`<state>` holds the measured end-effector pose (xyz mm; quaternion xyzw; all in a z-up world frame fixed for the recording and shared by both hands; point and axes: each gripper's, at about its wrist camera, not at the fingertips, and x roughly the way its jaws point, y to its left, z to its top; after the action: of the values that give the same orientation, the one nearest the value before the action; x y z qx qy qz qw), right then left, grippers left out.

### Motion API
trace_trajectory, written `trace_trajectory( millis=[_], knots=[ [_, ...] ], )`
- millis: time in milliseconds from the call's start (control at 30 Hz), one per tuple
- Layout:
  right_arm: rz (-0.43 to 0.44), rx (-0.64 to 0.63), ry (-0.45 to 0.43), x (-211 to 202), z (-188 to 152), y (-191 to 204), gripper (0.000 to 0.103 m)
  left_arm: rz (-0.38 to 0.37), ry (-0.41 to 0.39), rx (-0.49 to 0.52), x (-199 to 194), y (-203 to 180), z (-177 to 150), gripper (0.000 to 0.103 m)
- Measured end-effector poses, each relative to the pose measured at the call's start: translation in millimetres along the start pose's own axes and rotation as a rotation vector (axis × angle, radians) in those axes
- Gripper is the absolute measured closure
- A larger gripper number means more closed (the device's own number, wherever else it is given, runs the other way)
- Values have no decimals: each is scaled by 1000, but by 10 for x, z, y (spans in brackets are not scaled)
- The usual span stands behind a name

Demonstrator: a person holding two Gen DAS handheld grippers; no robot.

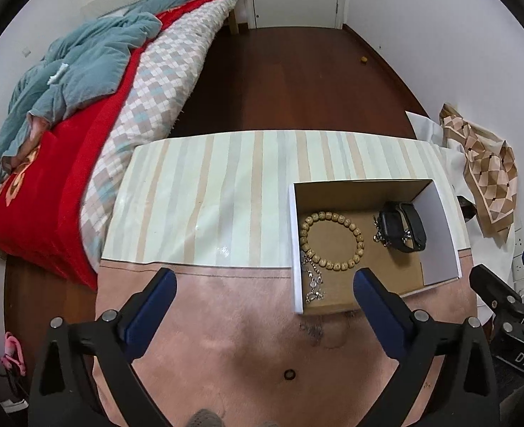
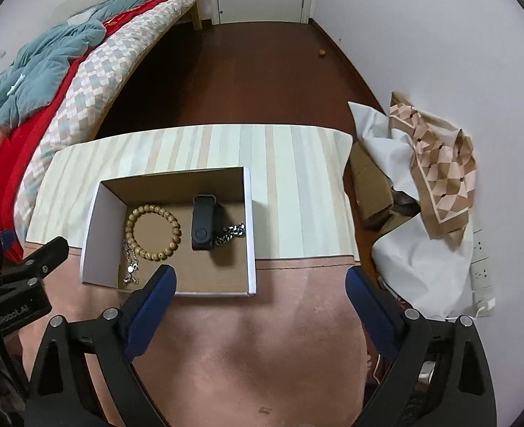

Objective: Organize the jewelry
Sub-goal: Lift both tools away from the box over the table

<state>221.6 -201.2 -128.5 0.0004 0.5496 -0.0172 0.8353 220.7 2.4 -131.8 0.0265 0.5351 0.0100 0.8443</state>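
Note:
An open cardboard box [image 1: 439,235] [image 2: 98,227] stands on the table. In it lie a wooden bead bracelet [image 1: 333,240] [image 2: 153,231], a thin silver chain [image 1: 313,279] [image 2: 130,263], a black band watch [image 1: 402,226] [image 2: 203,224] and a chunky silver chain [image 1: 377,236] [image 2: 231,231]. My left gripper [image 1: 265,283] is open and empty above the pink table surface, left of the box. My right gripper [image 2: 262,281] is open and empty over the box's near right corner. The other gripper shows at each view's edge [image 1: 503,299] [image 2: 31,270].
The table has a striped mat [image 1: 208,192] [image 2: 297,178] at the back and a pink surface [image 1: 244,338] in front. A bed with blankets [image 1: 84,106] stands to the left. White paper, a patterned scarf [image 2: 439,163] and cardboard boxes [image 2: 372,185] lie to the right.

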Motion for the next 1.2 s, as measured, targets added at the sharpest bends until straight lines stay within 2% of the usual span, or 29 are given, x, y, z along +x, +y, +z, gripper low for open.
trace_trajectory(
  millis=[267, 600, 733, 900, 1000, 1200],
  knots=[
    [1, 0, -40, -255, -143, 26, 0, 14, -73, -11, -462, 34, -122, 1],
    [-3, -4, -129, -808, -333, 72, 0, 29, -172, -20, -1095, 54, -349, 1],
    [-2, -1, -166, -1037, -398, 70, 0, 24, -197, -31, -1267, 63, -432, 1],
    [28, 21, -191, -1247, -487, 21, 0, 62, -212, -51, -1383, 103, -570, 1],
    [76, 59, -175, -1281, -599, -58, 0, 65, -206, -68, -1364, 158, -709, 1],
    [101, 142, -53, -983, -1089, -327, 1, 96, -96, -78, -991, 229, -1151, 1]
  ],
)
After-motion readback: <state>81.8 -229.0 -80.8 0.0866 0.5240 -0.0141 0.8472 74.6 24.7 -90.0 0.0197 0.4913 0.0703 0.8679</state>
